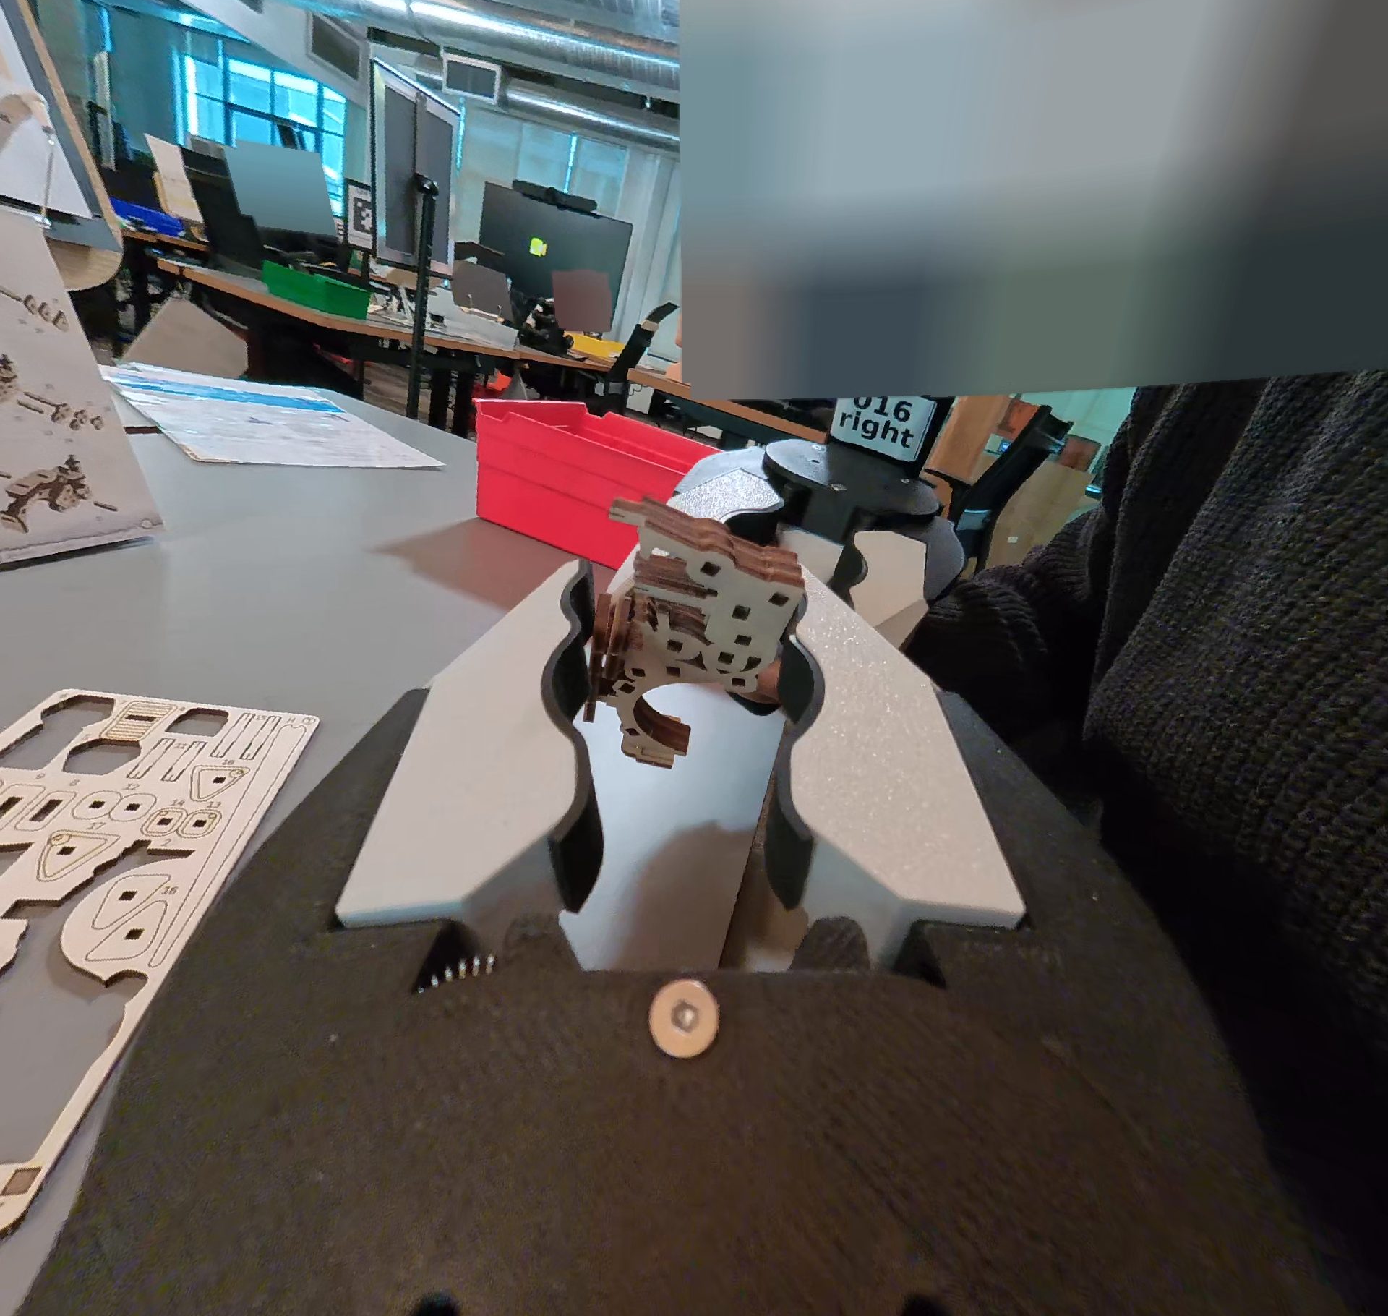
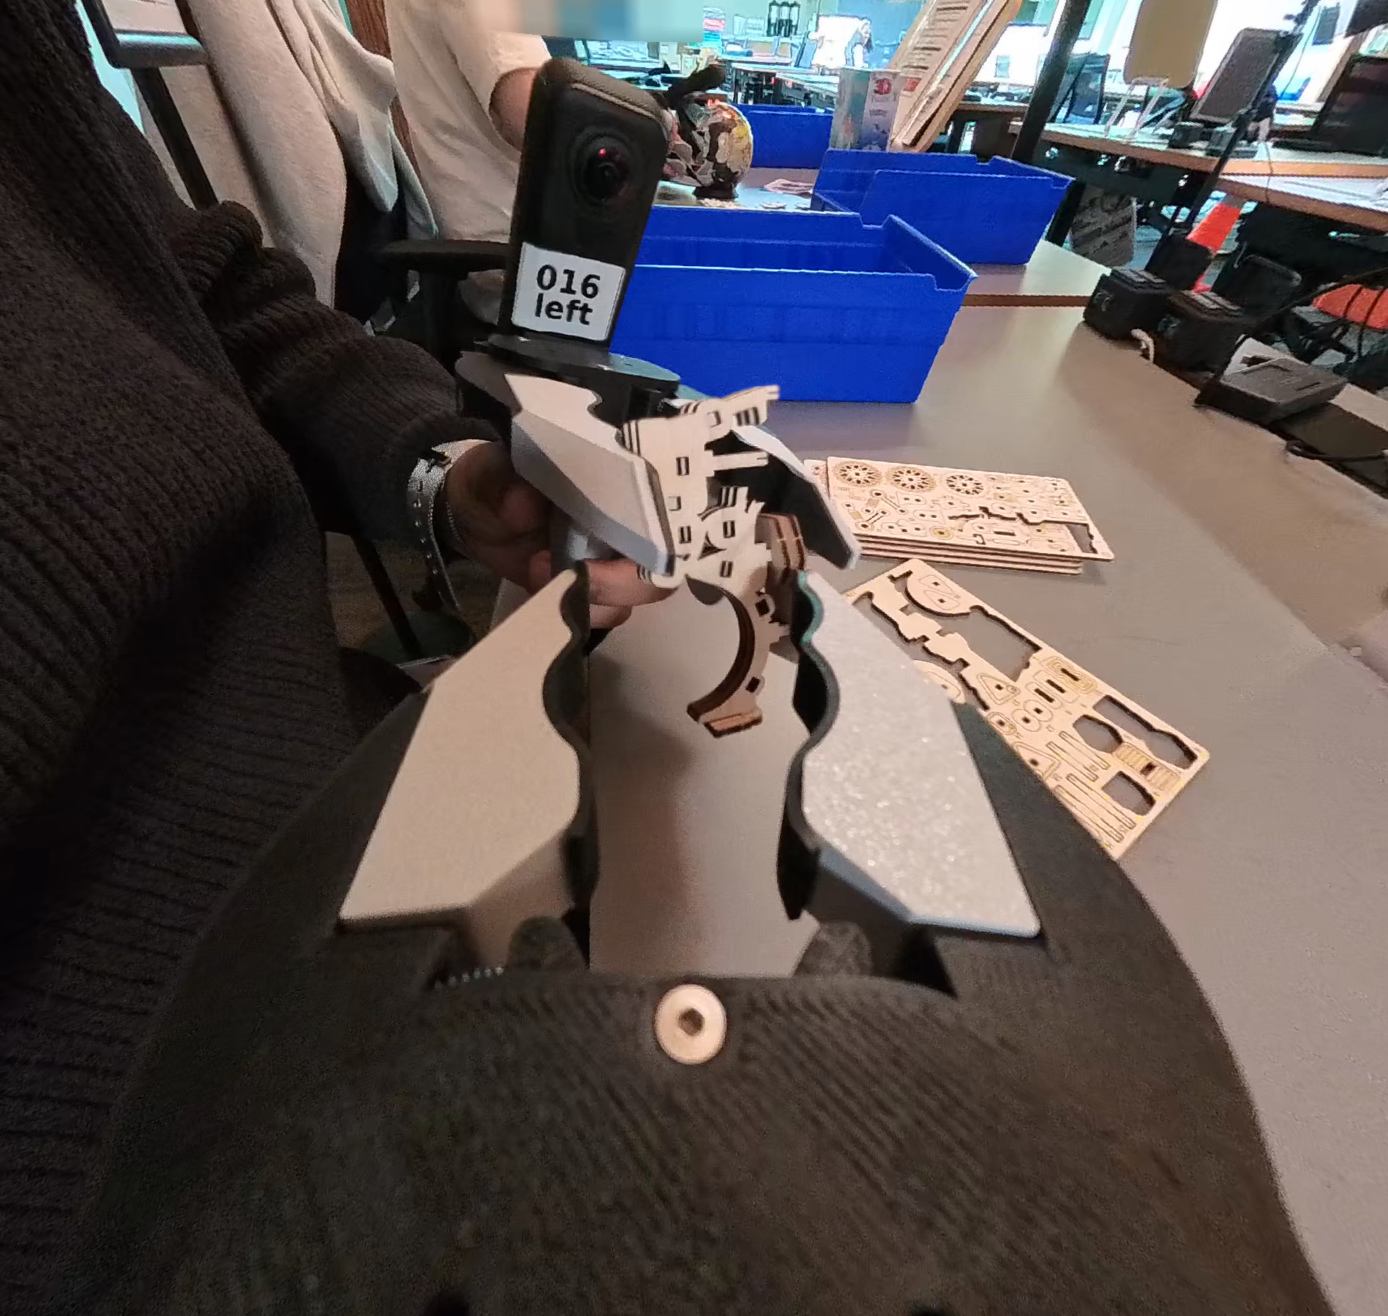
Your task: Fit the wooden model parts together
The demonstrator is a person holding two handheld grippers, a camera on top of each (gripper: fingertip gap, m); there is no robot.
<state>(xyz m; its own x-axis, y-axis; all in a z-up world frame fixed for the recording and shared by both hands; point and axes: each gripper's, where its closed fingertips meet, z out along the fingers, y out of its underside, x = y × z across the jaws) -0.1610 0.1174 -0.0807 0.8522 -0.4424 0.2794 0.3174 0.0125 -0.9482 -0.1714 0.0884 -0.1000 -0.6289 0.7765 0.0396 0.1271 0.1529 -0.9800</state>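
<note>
1. The left gripper (image 1: 695, 596) is squeezing one small model made of pale and brown wooden plates (image 2: 706, 521). One grey finger presses on each side of it.
2. The right gripper (image 2: 687, 592) has its two grey fingers spread apart. The bottom of the wooden model hangs between them. The finger on the sleeve side is not touching the model. The other fingertip is very near its brown side.
3. There is one model and there are two grippers. The model is up in the air above the flat grey table (image 1: 300, 604).
4. The model's long way goes up and down, and it leans a little. A curved hook part points down. A small pronged bit points up and away from the sleeve. In the right wrist view a flat pale face with little square holes looks at the camera.
5. A person's hand (image 2: 503, 521) holds the left gripper right behind the model. One black knitted sleeve (image 2: 150, 453) covers the arm.
6. Past the model, on the table, is one neat stack of pale wooden part sheets (image 2: 954, 506). One lone sheet with cut-out holes (image 2: 1051, 709) lies nearer than the stack.
7. Farther behind the model sit two blue plastic bins (image 2: 789, 318).
8. In the left wrist view, one red plastic bin (image 1: 556, 483) sits behind the model. One picture booklet (image 1: 52, 416) stands far off to the side.
</note>
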